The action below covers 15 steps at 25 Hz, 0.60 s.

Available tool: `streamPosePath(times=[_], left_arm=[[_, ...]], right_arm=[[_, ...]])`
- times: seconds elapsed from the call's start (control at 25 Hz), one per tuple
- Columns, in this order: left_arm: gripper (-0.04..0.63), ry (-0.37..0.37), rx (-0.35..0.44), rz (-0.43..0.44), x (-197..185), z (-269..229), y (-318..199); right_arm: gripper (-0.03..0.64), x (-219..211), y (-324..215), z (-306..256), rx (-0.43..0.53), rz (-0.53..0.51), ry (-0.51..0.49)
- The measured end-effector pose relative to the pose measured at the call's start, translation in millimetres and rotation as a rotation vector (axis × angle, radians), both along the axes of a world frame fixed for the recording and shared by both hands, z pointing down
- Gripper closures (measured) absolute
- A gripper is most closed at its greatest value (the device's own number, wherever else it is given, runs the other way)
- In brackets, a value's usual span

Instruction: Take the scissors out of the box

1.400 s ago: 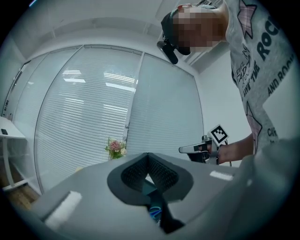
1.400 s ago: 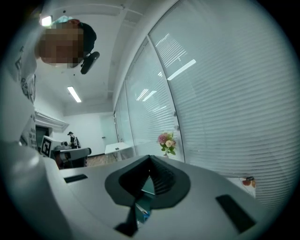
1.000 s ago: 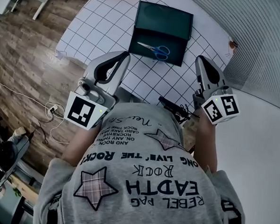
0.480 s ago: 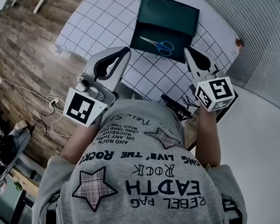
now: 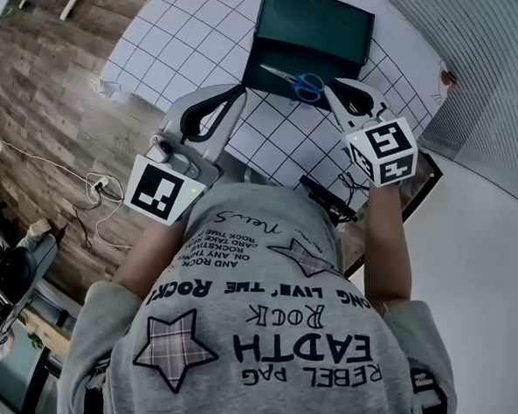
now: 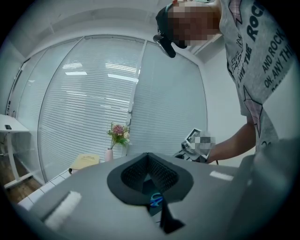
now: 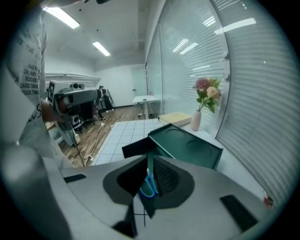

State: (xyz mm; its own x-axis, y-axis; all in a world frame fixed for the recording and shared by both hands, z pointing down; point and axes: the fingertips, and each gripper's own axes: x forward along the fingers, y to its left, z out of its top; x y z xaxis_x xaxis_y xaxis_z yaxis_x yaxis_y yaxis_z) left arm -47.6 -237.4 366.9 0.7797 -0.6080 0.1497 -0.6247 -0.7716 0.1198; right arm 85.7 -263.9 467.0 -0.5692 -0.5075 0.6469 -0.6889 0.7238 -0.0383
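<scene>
my right gripper [image 5: 330, 82] has its jaws closed with nothing between them. its tips hang just beside the blue handles of the scissors [image 5: 291, 79], close to the box's near right corner. the scissors lie flat in the near half of the dark green box [image 5: 315, 26], silver blades toward its left edge, blue loop handles toward its right edge. my left gripper [image 5: 237, 91] is likewise closed and empty, over the gridded surface [image 5: 186, 40] by the box's near left corner.
</scene>
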Motion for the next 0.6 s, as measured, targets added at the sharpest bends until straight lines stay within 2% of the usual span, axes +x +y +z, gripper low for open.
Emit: streamPosePath(times=[0.32,0.36,0.44,0.6], left_arm=[[0.592,-0.007,-0.004,-0.003,-3.3,4.2,-2.6],[0.592,-0.007,-0.003,-0.005,-3.8,4.6,-3.3],[0.592,-0.008,-0.002,-0.008,-4.4,5.3,-4.8],[0.592,-0.005,0.0,-0.018,-4.6,6.0,-7.7]], right_arm=[[0.597,-12.5,-4.1,61.6,-0.155,-0.177,0.197],[0.585,-14.1,-4.4,68.0,-0.175,-0.198,0.218],[0.488,-16.9,-4.9,81.0,-0.214,-0.241,0.263],[0.489,-19.4,-2.4,102.4,-0.276,-0.329,0.344]])
